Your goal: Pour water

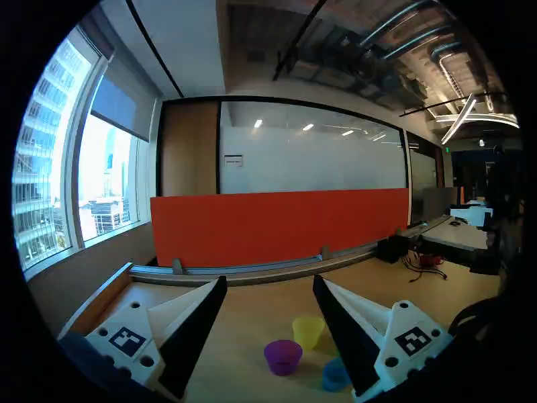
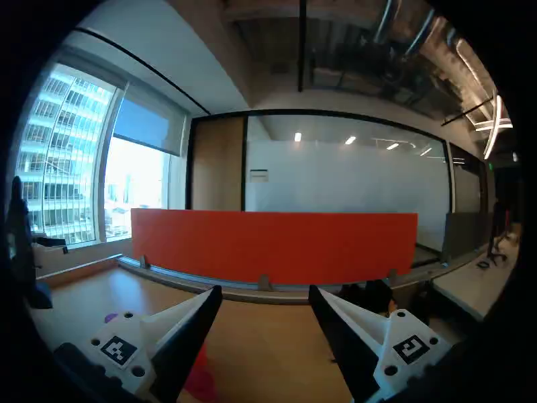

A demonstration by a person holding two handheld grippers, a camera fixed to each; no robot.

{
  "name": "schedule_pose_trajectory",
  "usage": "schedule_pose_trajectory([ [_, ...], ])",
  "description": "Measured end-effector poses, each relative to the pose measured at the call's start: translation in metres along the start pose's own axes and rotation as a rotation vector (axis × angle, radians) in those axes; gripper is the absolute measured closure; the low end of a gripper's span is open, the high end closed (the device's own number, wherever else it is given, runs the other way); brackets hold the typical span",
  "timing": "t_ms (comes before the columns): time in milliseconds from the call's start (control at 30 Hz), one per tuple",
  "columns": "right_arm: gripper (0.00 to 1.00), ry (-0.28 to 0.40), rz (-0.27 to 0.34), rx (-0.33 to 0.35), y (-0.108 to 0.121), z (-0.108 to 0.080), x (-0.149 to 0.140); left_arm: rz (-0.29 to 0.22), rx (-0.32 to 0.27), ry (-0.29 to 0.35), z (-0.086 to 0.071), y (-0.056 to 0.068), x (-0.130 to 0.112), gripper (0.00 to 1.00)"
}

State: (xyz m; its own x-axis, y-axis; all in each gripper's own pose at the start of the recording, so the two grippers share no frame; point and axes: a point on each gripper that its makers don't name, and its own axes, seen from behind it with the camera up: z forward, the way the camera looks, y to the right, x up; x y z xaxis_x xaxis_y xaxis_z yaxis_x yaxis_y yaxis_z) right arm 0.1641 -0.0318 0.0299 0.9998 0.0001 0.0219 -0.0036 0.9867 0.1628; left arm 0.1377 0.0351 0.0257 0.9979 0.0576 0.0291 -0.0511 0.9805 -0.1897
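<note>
Cups in three colours stand on the wooden desk (image 1: 268, 309), low in the left gripper view, inside the gap between the two fingers of the left gripper (image 1: 268, 279). That gripper is spread wide and holds nothing. Leftmost is a purple cup (image 1: 282, 356), near the middle of the gap. A yellow cup (image 1: 308, 331) stands just behind it and a little to the right. A blue cup (image 1: 333, 375) sits lowest, partly hidden by the inner edge of the right-hand finger. All three are upright and close together. Whether any holds water cannot be told.

In the right gripper view the right gripper (image 2: 264, 287) is likewise spread open and empty. A sliver of purple (image 2: 111, 317) peeks above its left-hand finger, and a red shape (image 2: 199, 383) lies at the bottom edge beside that finger. What either one is cannot be made out.

The desk is pale wood. Across the room from left to right come a tall window (image 1: 87, 181) with towers outside, a wooden wall panel (image 1: 189, 148) and an orange divider (image 1: 278, 225) along the desk's far edge. A frosted glass wall (image 1: 309, 158) rises behind the divider. At the far right, black cables (image 1: 423, 265) lie on the desktop. Exposed pipes (image 1: 403, 33) cross the ceiling.
</note>
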Motion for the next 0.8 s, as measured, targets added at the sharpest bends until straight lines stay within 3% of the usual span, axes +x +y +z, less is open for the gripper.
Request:
schedule_pose_trajectory([
  [467, 0.00, -0.017, -0.001, 0.245, -0.050, 0.002, 0.011, 0.039, -0.163, -0.079, 0.003, 0.033, -0.023, 0.05],
  [800, 0.00, -0.030, -0.021, 0.331, -0.071, 0.006, 0.012, 0.046, -0.253, -0.108, -0.001, 0.049, -0.039, 0.05],
])
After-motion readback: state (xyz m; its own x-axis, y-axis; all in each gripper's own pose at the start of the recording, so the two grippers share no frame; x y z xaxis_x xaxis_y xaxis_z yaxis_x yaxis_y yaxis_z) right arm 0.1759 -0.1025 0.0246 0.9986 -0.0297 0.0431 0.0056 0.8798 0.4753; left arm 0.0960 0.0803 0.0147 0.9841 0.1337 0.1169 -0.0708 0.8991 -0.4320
